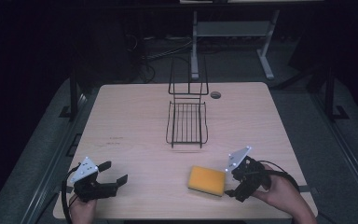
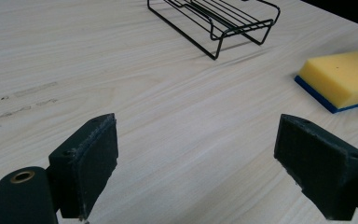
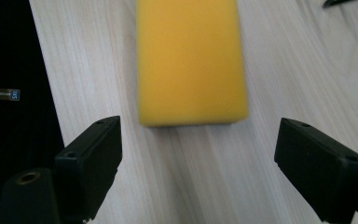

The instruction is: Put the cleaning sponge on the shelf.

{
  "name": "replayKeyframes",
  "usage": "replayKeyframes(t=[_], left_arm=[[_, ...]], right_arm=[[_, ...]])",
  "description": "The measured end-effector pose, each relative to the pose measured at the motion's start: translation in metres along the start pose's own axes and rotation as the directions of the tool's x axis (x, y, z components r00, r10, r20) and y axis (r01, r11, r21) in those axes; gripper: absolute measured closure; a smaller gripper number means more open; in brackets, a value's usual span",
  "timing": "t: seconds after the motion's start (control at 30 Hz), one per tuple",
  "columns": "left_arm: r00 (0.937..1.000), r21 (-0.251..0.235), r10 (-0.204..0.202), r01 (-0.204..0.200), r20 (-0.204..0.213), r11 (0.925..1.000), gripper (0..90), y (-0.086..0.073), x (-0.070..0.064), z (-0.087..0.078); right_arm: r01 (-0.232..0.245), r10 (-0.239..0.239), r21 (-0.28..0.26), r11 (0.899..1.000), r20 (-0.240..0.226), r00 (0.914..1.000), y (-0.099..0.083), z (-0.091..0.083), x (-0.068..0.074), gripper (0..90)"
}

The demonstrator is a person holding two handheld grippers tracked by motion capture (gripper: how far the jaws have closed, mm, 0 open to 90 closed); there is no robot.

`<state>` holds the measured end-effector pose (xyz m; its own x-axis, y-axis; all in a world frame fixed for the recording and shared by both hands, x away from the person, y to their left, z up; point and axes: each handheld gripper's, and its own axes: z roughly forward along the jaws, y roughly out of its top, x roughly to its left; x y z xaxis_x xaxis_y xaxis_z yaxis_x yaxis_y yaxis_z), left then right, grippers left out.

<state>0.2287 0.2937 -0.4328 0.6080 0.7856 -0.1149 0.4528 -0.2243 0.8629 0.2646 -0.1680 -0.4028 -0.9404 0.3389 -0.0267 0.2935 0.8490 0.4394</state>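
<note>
Two claws are waiting over a pale wooden surface, one in each hand. A yellow sponge is lying flat on the surface, near the edge closest to the person (it has a thin blue layer underneath, which the left gripper view is showing). A black wire rack is sitting well beyond the sponge, toward the far side of the surface, with its tall back part standing up.

The right claw is hovering just beside the sponge, on its right, pointing at it. Its jaws are spread wide and are holding nothing; the sponge is lying just ahead of the gap between them.

The left claw is resting well apart from the sponge, off to its left. Its jaws are also spread wide, gripping nothing.
</note>
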Motion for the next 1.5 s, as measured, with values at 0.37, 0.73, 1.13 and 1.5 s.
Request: replayKeyframes(t=[0.37,0.73,1.13,1.5], left_arm=[[1.0,-0.002,0.002,-0.002,0.002,1.0,12.8,0.0,0.0,0.0],[1.0,-0.003,0.003,-0.003,0.004,1.0,12.8,0.0,0.0,-0.001],[1.0,-0.007,0.001,-0.001,0.005,1.0,12.8,0.0,0.0,-0.001],[1.0,-0.008,-0.001,0.001,0.008,1.0,12.8,0.0,0.0,-0.001]], right_arm=[[0.03,-0.03,0.012,0.999,-0.041,0.9987,0.021,0.016,-0.003,14.7],[0.044,-0.043,0.013,0.999,-0.063,0.9971,0.034,0.027,-0.004,14.2],[0.053,-0.051,0.011,0.999,-0.091,0.9945,0.045,0.041,-0.007,14.2],[0.044,-0.043,0.006,0.999,-0.116,0.9924,0.047,0.052,-0.009,13.9]])
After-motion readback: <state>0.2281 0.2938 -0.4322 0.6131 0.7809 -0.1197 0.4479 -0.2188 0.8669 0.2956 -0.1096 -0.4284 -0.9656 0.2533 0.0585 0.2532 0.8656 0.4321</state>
